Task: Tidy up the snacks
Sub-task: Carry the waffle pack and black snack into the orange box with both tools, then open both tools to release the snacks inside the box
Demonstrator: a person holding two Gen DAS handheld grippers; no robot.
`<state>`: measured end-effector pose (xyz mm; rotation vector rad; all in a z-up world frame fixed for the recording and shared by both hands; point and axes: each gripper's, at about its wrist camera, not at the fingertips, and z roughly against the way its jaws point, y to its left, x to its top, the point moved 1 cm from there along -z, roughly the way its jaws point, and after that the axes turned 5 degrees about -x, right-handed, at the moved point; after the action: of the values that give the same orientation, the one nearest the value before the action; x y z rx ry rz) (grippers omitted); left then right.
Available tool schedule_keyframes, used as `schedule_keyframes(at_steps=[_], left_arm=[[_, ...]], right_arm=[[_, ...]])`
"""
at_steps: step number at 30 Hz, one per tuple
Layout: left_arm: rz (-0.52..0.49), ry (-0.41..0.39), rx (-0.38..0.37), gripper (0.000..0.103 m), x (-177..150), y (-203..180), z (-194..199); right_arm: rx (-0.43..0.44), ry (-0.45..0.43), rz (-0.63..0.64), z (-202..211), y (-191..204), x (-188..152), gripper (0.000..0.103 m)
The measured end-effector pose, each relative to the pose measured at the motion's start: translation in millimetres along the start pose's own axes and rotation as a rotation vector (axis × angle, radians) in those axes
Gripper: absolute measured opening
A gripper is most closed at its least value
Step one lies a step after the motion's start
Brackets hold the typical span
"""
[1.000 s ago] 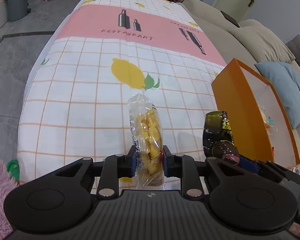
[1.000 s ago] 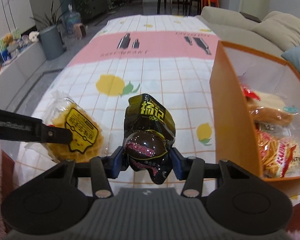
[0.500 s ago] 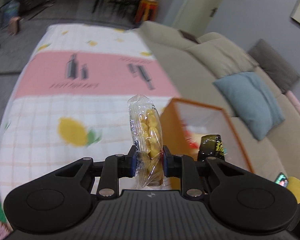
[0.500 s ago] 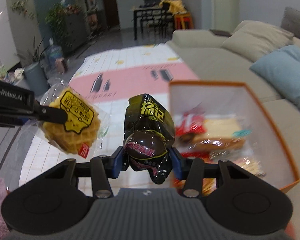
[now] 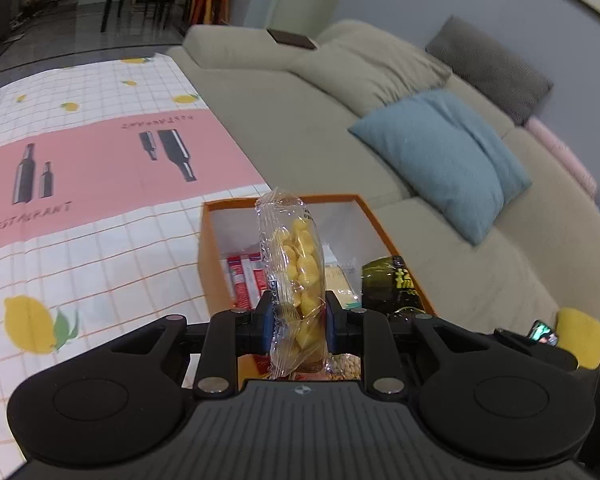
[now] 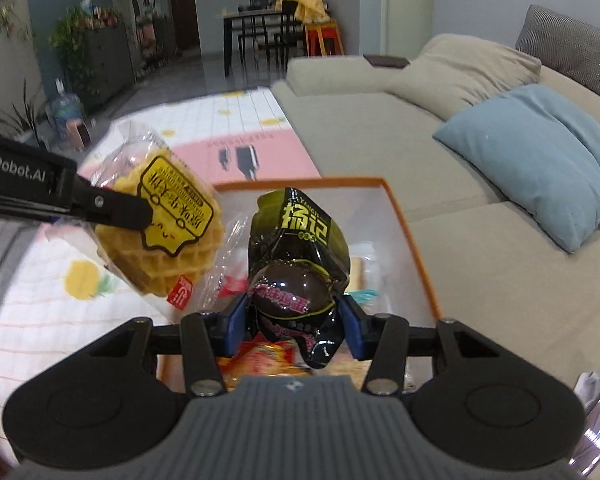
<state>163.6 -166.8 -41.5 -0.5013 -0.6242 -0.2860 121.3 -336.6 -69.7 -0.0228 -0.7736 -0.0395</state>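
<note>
both held snacks have swung from the tablecloth [image 5: 100, 240] over the orange box [image 6: 416, 248].

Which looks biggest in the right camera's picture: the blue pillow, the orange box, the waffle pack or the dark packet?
1. Orange box, though snacks hide much of it.
2. Blue pillow, close behind.
3. and 4. Waffle pack and dark packet look alike; both hang near the lens, so they look larger than they are.
</note>
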Motion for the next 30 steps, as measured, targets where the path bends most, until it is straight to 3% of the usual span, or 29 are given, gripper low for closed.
schedule_keyframes(at_steps=[7,12,16,24,30], left_arm=[[-0.071,0.074,0.040,0.026,20,-8,-52],[-0.061,0.127,0.077,0.026,30,1,-83],[-0.025,0.149,0.058,0.026,36,12,-101],[0.007,0.177,0.044,0.029,42,25,-121],[-0.029,0.188,0.078,0.040,45,25,-120]], right_arm=[[-0.009,0.064,0.024,-47,-23,13,0.048],[0.012,0.110,0.041,-85,-31,28,0.048],[-0.001,0.138,0.068,-114,-30,36,0.048],[-0.031,0.176,0.115,-150,-28,42,0.051],[-0.039,0.172,0.148,-155,-25,44,0.052]])
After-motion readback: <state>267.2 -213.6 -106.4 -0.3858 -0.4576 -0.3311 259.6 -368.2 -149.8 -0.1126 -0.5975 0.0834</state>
